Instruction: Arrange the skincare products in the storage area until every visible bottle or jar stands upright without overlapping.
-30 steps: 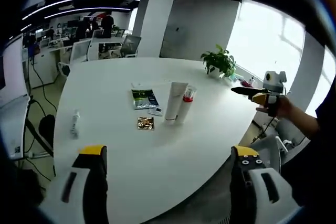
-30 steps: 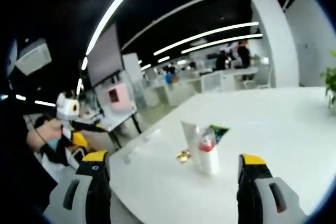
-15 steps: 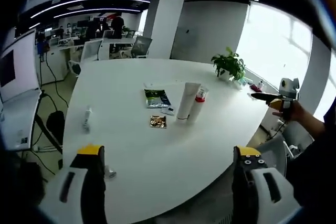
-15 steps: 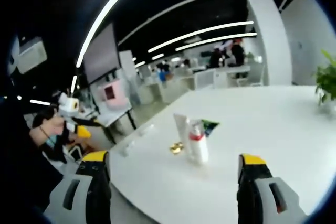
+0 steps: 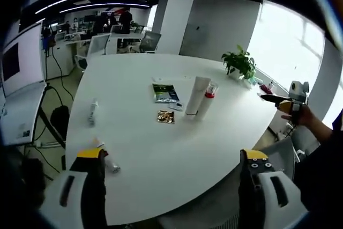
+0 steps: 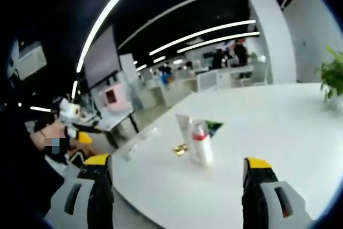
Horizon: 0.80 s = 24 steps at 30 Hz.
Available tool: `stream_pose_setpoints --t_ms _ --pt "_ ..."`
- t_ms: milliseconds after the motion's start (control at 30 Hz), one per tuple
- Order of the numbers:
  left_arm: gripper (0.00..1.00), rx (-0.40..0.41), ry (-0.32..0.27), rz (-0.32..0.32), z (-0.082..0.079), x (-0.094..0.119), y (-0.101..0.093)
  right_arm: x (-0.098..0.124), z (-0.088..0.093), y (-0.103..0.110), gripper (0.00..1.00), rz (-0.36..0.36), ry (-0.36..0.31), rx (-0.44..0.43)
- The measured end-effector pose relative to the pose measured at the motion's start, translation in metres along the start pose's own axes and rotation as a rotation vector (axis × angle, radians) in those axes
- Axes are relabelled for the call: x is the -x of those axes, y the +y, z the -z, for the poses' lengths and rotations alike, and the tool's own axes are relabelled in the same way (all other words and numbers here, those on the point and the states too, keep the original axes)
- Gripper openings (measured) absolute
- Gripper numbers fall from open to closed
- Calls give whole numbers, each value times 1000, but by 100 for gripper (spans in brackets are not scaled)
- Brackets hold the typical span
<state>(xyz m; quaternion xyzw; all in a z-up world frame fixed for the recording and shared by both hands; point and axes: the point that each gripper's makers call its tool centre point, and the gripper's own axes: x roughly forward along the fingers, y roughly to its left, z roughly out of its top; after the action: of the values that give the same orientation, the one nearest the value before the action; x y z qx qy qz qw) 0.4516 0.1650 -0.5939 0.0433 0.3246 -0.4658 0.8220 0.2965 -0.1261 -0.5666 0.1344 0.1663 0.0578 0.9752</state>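
- Left claw (image 5: 170, 186) is held wide above the near edge of the white tabletop (image 5: 139, 148), gripping nothing.
- Right claw (image 6: 177, 189) is likewise wide and empty; in the left gripper view it appears far right (image 5: 276, 100), in a hand off the tabletop's edge.
- A white tube (image 5: 193, 96) and a red-capped bottle (image 5: 206, 100) stand upright, touching, mid-tabletop.
- Beside them lie a green sachet (image 5: 165, 93) and a gold packet (image 5: 165, 117) (any print is too small to read).
- A small tube (image 5: 94, 111) lies flat, well apart to the left.
- Another small item (image 5: 109, 162) lies by the left claw's jaw.
- A plant (image 5: 239, 64) stands at the far edge.
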Motion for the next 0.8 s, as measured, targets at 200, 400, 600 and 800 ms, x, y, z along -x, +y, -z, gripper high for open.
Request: stream_pose_setpoints --t_ms 200,400,600,800 --pt "99 8 9 -3 3 -3 3 -1 2 -3 99 4 6 -12" --pt "99 25 42 2 11 -11 5 -6 4 -1 99 4 2 -17" --pt "98 58 68 -13 17 -18 17 -5 12 -4 99 15 45 1" --pt "97 69 121 -39 26 -26 35 -3 5 -14 99 45 7 -29"
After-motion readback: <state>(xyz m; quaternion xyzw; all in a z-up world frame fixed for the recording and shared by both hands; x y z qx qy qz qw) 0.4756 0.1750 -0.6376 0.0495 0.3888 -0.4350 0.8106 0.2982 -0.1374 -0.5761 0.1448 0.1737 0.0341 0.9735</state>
